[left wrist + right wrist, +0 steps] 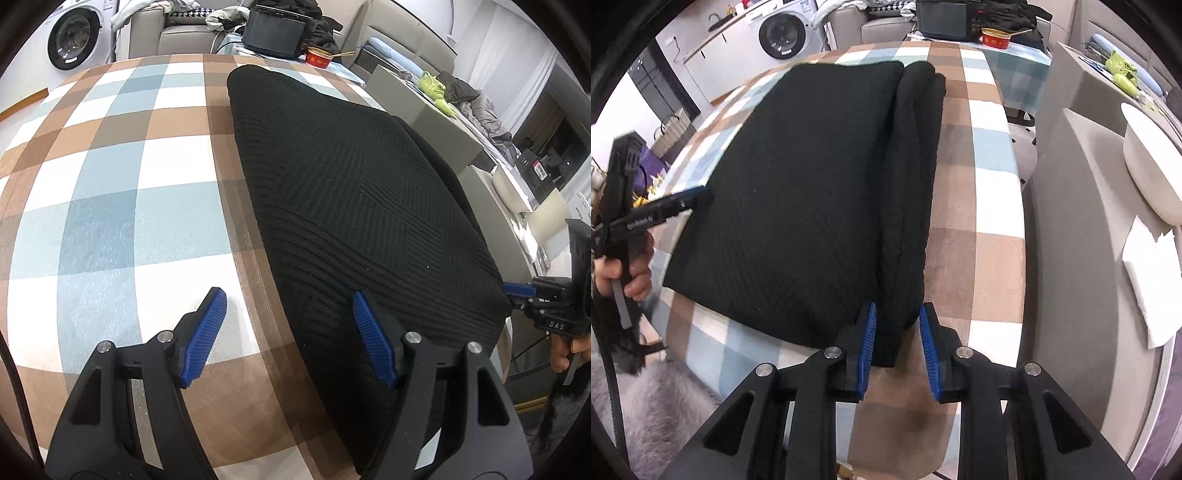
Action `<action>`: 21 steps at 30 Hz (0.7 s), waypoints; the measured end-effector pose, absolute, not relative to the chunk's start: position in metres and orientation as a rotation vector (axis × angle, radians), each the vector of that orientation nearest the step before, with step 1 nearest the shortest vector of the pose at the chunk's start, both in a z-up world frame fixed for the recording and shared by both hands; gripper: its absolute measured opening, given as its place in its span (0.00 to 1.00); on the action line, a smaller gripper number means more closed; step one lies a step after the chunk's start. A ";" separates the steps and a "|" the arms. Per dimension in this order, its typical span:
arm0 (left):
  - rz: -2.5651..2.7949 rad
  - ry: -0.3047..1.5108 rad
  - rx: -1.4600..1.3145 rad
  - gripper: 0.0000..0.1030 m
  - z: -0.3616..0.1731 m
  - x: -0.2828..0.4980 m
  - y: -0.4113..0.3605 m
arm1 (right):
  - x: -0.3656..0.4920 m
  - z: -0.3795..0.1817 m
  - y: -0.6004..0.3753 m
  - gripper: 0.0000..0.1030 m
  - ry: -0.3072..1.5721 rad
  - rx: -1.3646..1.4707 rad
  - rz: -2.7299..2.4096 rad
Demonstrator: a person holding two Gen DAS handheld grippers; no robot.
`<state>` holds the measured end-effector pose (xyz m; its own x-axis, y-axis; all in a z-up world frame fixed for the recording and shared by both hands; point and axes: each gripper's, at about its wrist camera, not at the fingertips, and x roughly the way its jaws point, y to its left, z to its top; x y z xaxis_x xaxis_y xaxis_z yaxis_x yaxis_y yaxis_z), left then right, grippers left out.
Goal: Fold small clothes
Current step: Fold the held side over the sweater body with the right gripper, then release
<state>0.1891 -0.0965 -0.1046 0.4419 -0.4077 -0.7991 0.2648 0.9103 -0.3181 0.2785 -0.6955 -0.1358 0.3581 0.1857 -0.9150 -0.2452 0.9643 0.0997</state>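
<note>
A black ribbed knit garment [354, 206] lies folded on the checked tablecloth [110, 192]. My left gripper [288, 308] is open and straddles the garment's near left edge: one pad is over the cloth and the other over the knit, and neither presses on it. In the right wrist view the garment [812, 192] has a rolled fold [912, 206] along its right side. My right gripper [898, 315] stands partly open with the near end of that fold between its jaws; bare tablecloth shows beside the right pad. The left gripper's fingertip [696, 192] touches the garment's left edge.
A red bowl [318, 58] with chopsticks and a black appliance [275, 31] stand at the table's far end. The washing machine [785, 35] is beyond. A grey seat [1071, 229] with a white tissue [1152, 280] flanks the table's right edge. A grey furry rug [653, 406] lies below.
</note>
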 end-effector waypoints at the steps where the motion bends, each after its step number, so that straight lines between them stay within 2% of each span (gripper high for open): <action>1: -0.419 1.032 -0.156 0.66 -0.104 0.190 -0.097 | 0.279 -0.132 -0.698 0.27 1.155 -0.048 0.272; 4: -0.412 1.029 -0.157 0.66 -0.105 0.193 -0.099 | 0.285 -0.121 -0.708 0.42 1.086 0.044 0.254; 7: -0.402 1.025 -0.146 0.66 -0.105 0.198 -0.104 | 0.303 -0.117 -0.707 0.42 1.043 0.109 0.247; 15: -0.386 1.007 -0.167 0.66 -0.106 0.217 -0.116 | 0.341 -0.143 -0.692 0.45 1.069 0.179 0.282; 16: -0.397 1.002 -0.186 0.59 -0.106 0.220 -0.117 | 0.342 -0.143 -0.692 0.45 1.063 0.189 0.283; 17: -0.404 1.000 -0.195 0.48 -0.107 0.223 -0.118 | 0.344 -0.144 -0.691 0.45 1.060 0.197 0.288; 18: -0.403 0.999 -0.197 0.45 -0.107 0.226 -0.119 | 0.346 -0.146 -0.691 0.45 1.054 0.205 0.286; 20: -0.406 0.987 -0.197 0.26 -0.107 0.229 -0.121 | 0.352 -0.150 -0.690 0.42 1.053 0.219 0.294; 21: -0.411 0.981 -0.195 0.24 -0.107 0.229 -0.121 | 0.353 -0.151 -0.688 0.39 1.047 0.222 0.294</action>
